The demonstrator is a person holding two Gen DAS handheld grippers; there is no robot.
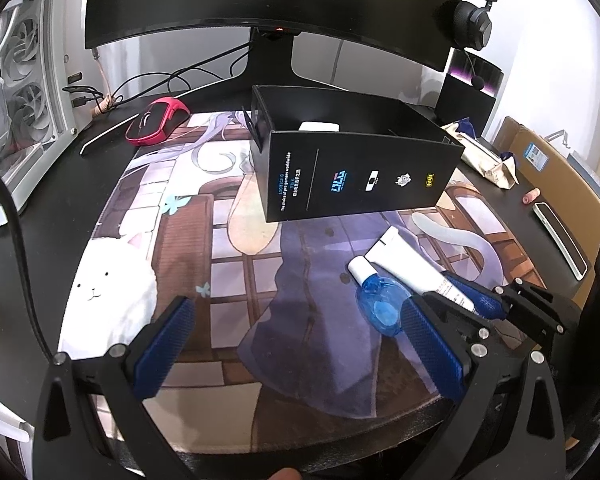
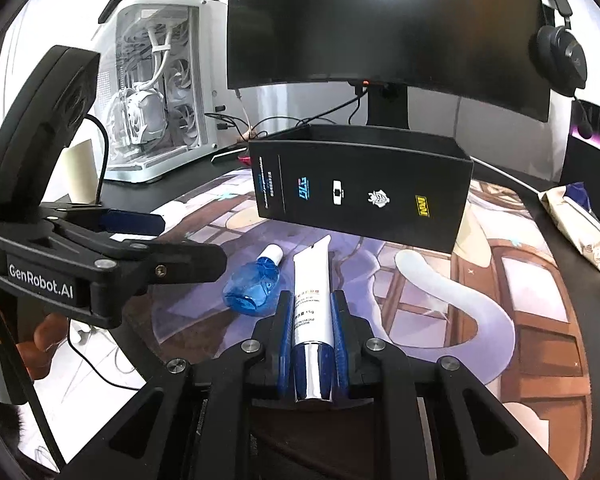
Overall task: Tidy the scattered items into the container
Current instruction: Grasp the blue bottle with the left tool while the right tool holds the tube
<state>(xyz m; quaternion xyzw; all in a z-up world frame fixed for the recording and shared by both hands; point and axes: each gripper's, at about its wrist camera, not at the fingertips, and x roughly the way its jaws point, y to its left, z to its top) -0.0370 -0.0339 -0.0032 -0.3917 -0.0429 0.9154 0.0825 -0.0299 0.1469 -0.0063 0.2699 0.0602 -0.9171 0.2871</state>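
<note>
A wide illustrated desk mat (image 1: 172,216) covers the dark desk, and on it the black box (image 1: 360,172) stands open-topped in front of the monitor (image 2: 380,28), with something white lying inside that is too hidden to identify. Nearer the cameras, the left gripper (image 1: 300,344) tilts down toward the mat with its blue-padded jaws spread wide and nothing between them. The right gripper (image 2: 311,332) also slopes downward, its pads pressed against both sides of the white tube (image 2: 310,280), which points toward the box with its metallic cap end back between the fingers. Just beside the tube, on its left, the small blue bottle (image 2: 254,284) lies on its side on the mat.
</note>
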